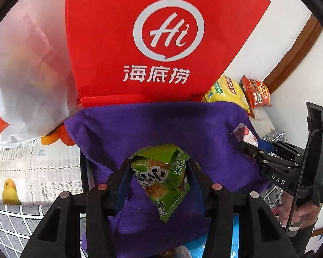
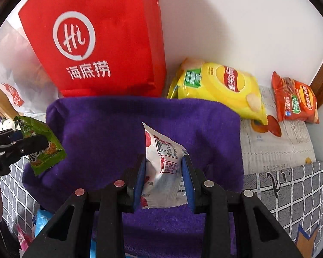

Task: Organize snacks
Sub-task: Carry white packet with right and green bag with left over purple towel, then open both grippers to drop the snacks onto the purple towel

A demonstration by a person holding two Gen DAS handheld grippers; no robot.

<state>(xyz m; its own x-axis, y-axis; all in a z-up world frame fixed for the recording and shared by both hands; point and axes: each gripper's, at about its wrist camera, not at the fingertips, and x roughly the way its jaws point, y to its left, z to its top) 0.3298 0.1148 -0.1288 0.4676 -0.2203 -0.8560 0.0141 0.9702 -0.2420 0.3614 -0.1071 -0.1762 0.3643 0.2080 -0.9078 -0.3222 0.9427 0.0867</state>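
Your left gripper [image 1: 159, 178] clamps a green snack packet [image 1: 161, 176] above the purple cloth [image 1: 161, 124]; your right gripper [image 2: 163, 178] pinches a white sachet [image 2: 161, 167] over the same cloth. Behind it stands the red bag [image 2: 97, 43]; a yellow chip bag [image 2: 221, 86] and an orange chip bag [image 2: 295, 99] lie to its right by the wall.

White wall [image 2: 226, 21] at back, plain, evenly lit w/ soft shadows. Brown wood trim [image 1: 295, 49] runs diagonally along wall on right, also at far right edge in right wrist view. Surface below covered w/ newspaper-print sheet [image 2: 275, 148] and grey cloth w/ white grid [image 2: 295, 191]. Yellow bird pic [image 1: 9, 191] on print at left.
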